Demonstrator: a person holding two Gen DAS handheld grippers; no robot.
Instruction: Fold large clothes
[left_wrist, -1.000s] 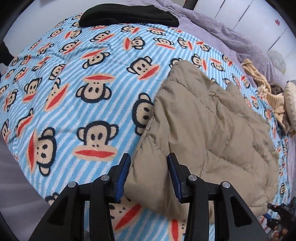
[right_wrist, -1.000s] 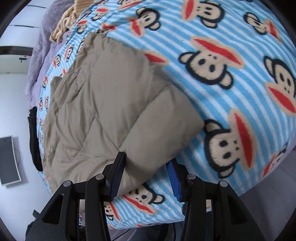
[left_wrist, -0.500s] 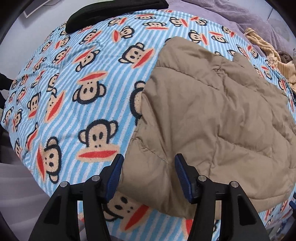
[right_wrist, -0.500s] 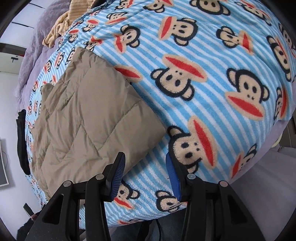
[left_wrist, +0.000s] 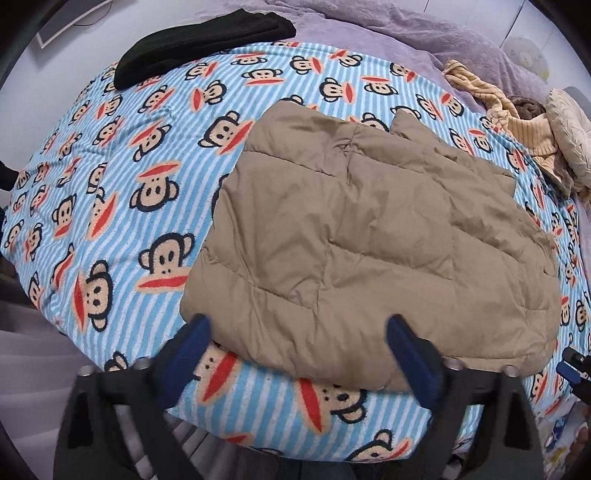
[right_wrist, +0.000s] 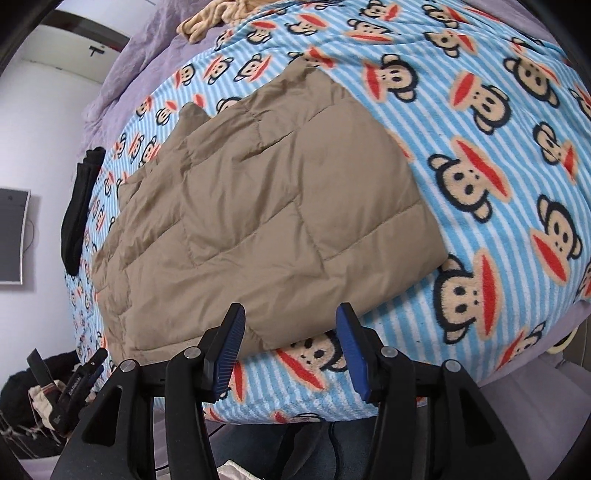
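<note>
Currently, status:
jacket: tan quilted jacket (left_wrist: 369, 236) lies folded flat on the monkey-print blanket (left_wrist: 110, 166), its near hem close to the blanket's near edge.
left gripper: left gripper (left_wrist: 299, 354) jaws spread wide, nothing between them; blue pads sit just over the jacket's near hem, left pad (left_wrist: 192, 343) by the jacket's near-left corner.
right gripper: right gripper (right_wrist: 291, 349) jaws apart at moderate width, empty; tips sit at the jacket's near hem toward its right corner, contact cannot be judged.
jacket vs grippers: both views show the jacket (right_wrist: 258, 214) ahead of the tips, not clamped.
blanket (right_wrist: 498, 184): bare striped area to the jacket's right.
far edge: black garment (left_wrist: 199, 40) at the blanket's far-left corner; yellow knit (left_wrist: 517, 122) at the far-right edge, both well apart from the jacket.
</note>
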